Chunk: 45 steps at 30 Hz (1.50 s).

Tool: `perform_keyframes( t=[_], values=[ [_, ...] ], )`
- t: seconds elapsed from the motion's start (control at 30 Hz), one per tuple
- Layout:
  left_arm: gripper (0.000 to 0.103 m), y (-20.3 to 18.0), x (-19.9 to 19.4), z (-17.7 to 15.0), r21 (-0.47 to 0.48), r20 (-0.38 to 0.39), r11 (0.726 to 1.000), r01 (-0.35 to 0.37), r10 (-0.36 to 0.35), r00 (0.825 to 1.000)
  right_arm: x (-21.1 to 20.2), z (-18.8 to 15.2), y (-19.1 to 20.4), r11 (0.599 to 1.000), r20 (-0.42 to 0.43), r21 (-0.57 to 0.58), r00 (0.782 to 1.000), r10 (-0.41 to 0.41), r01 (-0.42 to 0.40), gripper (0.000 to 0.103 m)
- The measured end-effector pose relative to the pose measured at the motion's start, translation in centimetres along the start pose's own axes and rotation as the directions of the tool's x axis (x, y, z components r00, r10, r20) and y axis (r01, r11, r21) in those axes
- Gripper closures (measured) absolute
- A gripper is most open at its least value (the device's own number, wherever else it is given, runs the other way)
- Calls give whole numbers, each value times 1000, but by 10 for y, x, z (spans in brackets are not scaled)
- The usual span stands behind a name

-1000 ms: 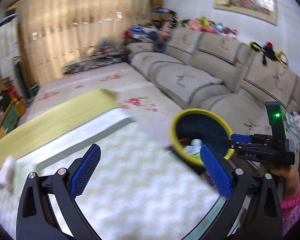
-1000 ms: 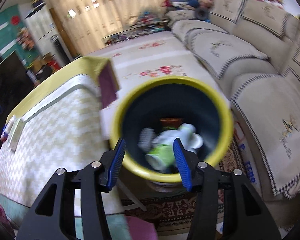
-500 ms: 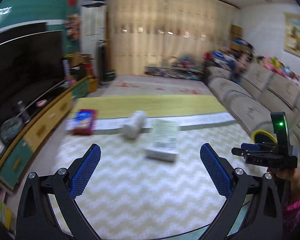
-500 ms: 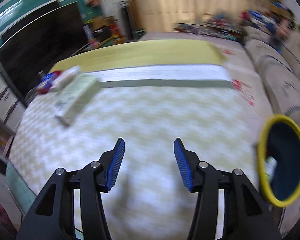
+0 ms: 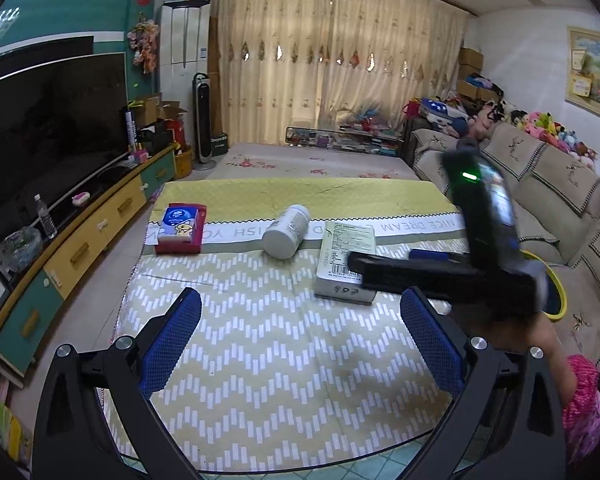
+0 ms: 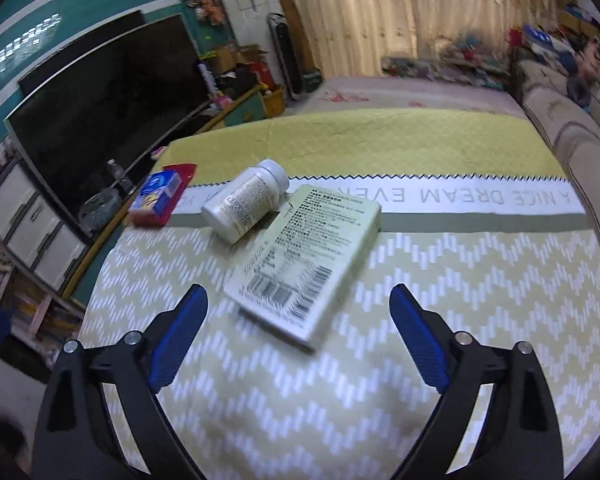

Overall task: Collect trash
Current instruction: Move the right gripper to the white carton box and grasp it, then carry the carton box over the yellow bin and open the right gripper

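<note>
On the zigzag tablecloth (image 5: 284,360) lie a pale green box (image 5: 344,248), a white bottle (image 5: 286,232) on its side and a blue tissue pack on a red tray (image 5: 180,229). My left gripper (image 5: 300,308) stands open and empty, short of them. The right gripper (image 6: 298,300) is opening its jaws above the near end of the box (image 6: 308,256), pads clear of it. Beyond it are the bottle (image 6: 246,204) and the blue pack (image 6: 160,194). In the left wrist view the right gripper (image 5: 380,262) hangs blurred over the box.
The yellow-rimmed bin (image 5: 556,292) stands off the table's right side, beside the sofa (image 5: 540,184). A television (image 5: 48,128) on a low cabinet (image 5: 80,248) runs along the left. A hand in a pink sleeve (image 5: 580,396) holds the right gripper.
Both views swung from the bin to the table with the box, bottle and pack. The right jaws spread much wider, and the right gripper moved in over the box.
</note>
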<state>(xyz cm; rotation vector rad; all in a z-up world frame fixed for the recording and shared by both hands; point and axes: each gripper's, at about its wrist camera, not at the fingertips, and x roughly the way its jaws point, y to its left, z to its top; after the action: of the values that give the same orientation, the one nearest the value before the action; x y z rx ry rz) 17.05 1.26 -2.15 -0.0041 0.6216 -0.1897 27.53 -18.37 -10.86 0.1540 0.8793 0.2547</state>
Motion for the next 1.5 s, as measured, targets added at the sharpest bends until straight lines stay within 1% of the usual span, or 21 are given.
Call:
perform_keyframes(
  t=[0.17, 0.27, 0.47, 0.63, 0.77, 0.8, 0.83, 0.9, 1.0, 1.13, 1.33, 1.5],
  values=[
    [5, 3, 3, -4, 1, -10, 1000, 18, -18, 1000, 25, 9, 6, 998, -42, 55, 999, -33, 36, 14],
    [5, 7, 5, -8, -6, -13, 1000, 27, -27, 1000, 38, 12, 10, 994, -55, 74, 996, -76, 80, 13],
    [5, 14, 10, -15, -25, -23, 999, 42, -42, 999, 58, 20, 11, 983, -73, 84, 984, -160, 166, 13],
    [5, 16, 15, -18, -36, -29, 998, 51, -52, 998, 76, 27, 14, 977, -119, 83, 975, -189, 199, 13],
    [5, 12, 15, -19, -33, -31, 998, 56, -57, 998, 82, 26, 16, 974, -120, 72, 971, -206, 215, 13],
    [5, 12, 15, -19, -32, -32, 998, 56, -57, 998, 83, 25, 16, 973, -122, 68, 970, -210, 219, 15],
    [5, 11, 15, -19, -31, -32, 998, 57, -58, 998, 84, 24, 15, 973, -124, 61, 968, -216, 225, 20],
    [5, 8, 16, -19, -28, -34, 998, 60, -61, 998, 87, 24, 14, 974, -129, 42, 968, -215, 222, 21],
    [5, 5, 16, -19, -25, -37, 998, 64, -65, 997, 84, 21, 10, 978, -127, 12, 970, -205, 209, 23],
    [5, 1, 19, -19, -18, -43, 997, 70, -71, 997, 69, 10, -2, 984, -137, -29, 975, -177, 175, 26],
    [5, -10, 25, -18, -9, -58, 996, 86, -86, 995, 36, -16, -36, 989, -146, -66, 980, -139, 130, 28],
    [5, -23, 31, -16, 10, -65, 995, 98, -97, 993, 3, -40, -70, 993, -131, -49, 985, -116, 110, 31]
  ],
)
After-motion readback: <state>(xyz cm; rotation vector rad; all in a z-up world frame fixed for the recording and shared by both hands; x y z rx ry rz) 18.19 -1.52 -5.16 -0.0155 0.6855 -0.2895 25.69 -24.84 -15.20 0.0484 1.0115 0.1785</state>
